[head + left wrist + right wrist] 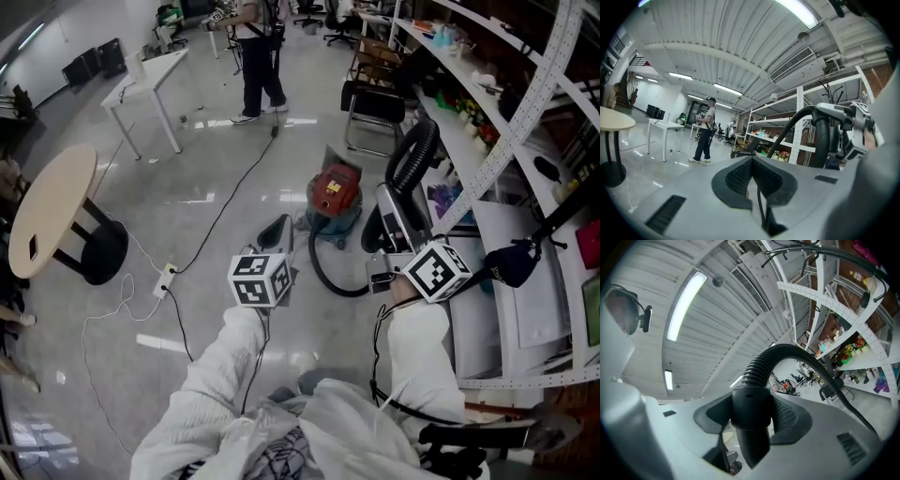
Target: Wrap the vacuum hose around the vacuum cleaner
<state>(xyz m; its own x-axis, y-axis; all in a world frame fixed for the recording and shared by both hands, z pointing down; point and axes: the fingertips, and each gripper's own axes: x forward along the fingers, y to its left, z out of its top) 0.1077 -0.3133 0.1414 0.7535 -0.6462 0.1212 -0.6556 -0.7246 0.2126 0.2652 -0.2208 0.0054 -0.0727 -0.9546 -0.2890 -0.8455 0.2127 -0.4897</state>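
The red and blue vacuum cleaner point(336, 197) stands on the floor ahead of me. Its black ribbed hose point(323, 272) loops over the floor, then rises to my right gripper point(388, 199), which is shut on the hose's smooth end cuff point(750, 404). From there the hose point(765, 363) arches up and away to the right in the right gripper view. My left gripper point(277, 232) hovers left of the vacuum with its jaws together point(752, 176) and nothing between them. The left gripper view also catches the raised hose point(790, 126) at its right.
Metal shelving point(487, 131) packed with items runs along the right. A chair point(375, 103) stands behind the vacuum. A round table point(52, 211) is at the left, a white table point(150, 80) farther back. A person point(258, 56) stands beyond. A power strip point(167, 278) and cables cross the floor.
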